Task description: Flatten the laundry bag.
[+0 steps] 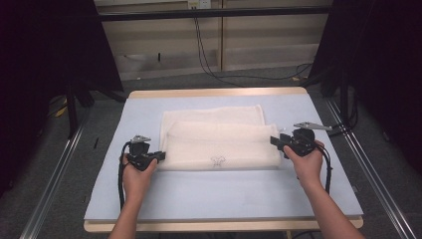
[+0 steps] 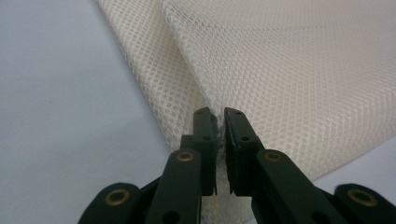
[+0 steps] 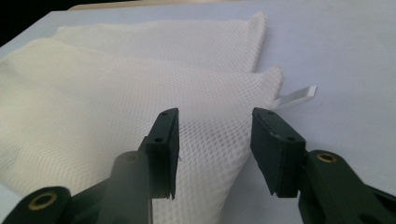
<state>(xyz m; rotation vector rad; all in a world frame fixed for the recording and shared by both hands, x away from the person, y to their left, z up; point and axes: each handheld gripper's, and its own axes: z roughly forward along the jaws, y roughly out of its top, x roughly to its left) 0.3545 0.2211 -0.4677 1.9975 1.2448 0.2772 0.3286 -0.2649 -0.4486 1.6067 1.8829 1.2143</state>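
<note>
A cream mesh cloth lies folded on the pale blue table top, with a small dark print near its front edge. My left gripper sits at the cloth's left front corner. In the left gripper view the gripper is shut on the mesh edge, which is pinched between the pads. My right gripper is at the cloth's right end. In the right gripper view the gripper stands open, its jaws wide apart with a mesh corner lying between them, untouched by the pads. A white tag sticks out of the cloth's corner.
The table top has a wooden rim at the back. Metal rails run along the floor on both sides. Black cables hang behind the table, and dark curtains flank it.
</note>
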